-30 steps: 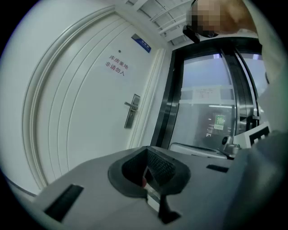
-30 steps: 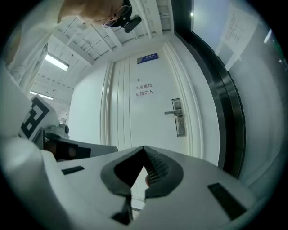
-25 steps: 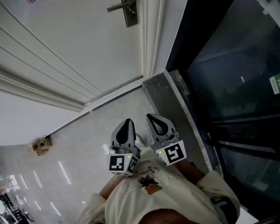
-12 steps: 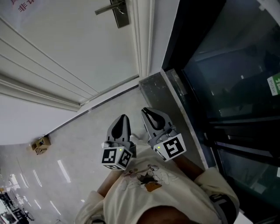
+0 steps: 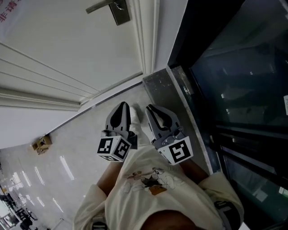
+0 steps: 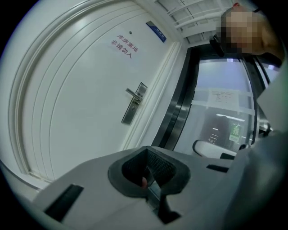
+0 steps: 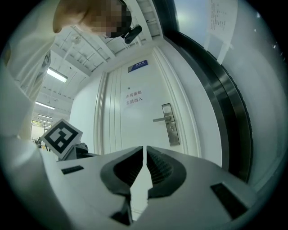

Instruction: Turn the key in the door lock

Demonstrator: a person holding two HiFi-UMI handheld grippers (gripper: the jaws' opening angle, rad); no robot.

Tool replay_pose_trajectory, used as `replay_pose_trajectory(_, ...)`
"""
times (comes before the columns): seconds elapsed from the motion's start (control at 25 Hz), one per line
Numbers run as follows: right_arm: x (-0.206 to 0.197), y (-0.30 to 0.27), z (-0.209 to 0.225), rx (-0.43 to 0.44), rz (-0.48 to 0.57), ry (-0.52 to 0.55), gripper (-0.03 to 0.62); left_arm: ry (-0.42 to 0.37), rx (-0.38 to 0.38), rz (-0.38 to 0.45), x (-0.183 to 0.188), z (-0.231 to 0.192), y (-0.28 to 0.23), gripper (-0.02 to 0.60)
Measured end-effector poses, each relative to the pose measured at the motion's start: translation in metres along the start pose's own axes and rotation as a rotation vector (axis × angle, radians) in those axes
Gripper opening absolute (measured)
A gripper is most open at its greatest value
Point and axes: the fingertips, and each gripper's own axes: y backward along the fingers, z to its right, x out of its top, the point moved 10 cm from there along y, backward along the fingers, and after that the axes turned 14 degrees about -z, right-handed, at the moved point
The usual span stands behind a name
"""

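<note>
From the head view, the left gripper (image 5: 120, 110) and right gripper (image 5: 153, 111) are side by side over the floor (image 5: 67, 152), both pointing toward the white door (image 5: 67, 49). The lock (image 5: 119, 11) and its handle (image 5: 100, 5) are high on the door, well apart from both. In the left gripper view, the left gripper (image 6: 146, 155) has its jaws closed; a tiny pinkish spot between the pads is too small to identify. The lock (image 6: 134, 105) is ahead, beside a glass wall (image 6: 216, 117). In the right gripper view, the right gripper (image 7: 144, 152) has its jaws drawn together with nothing between them, the lock (image 7: 170, 125) beyond. No key can be made out.
</note>
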Motion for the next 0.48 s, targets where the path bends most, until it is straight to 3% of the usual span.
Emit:
replay_pose_trajectory(0.28, 0.022, -0.099, 0.038, -0.016, -0.025, 0.049, 0.012, 0.044, -0.097, 0.043, 0.073, -0.067, -0.080, 0.006)
replay_pose_trajectory(0.36, 0.029, -0.122, 0.049, -0.041, -0.020, 0.062, 0.012, 0.044, -0.098, 0.061, 0.092, -0.080, -0.099, 0.006)
replay_pose_trajectory(0.48, 0.036, -0.146, 0.060, -0.087, -0.020, 0.067, 0.012, 0.054, -0.167, 0.066, 0.120, -0.094, -0.126, 0.006)
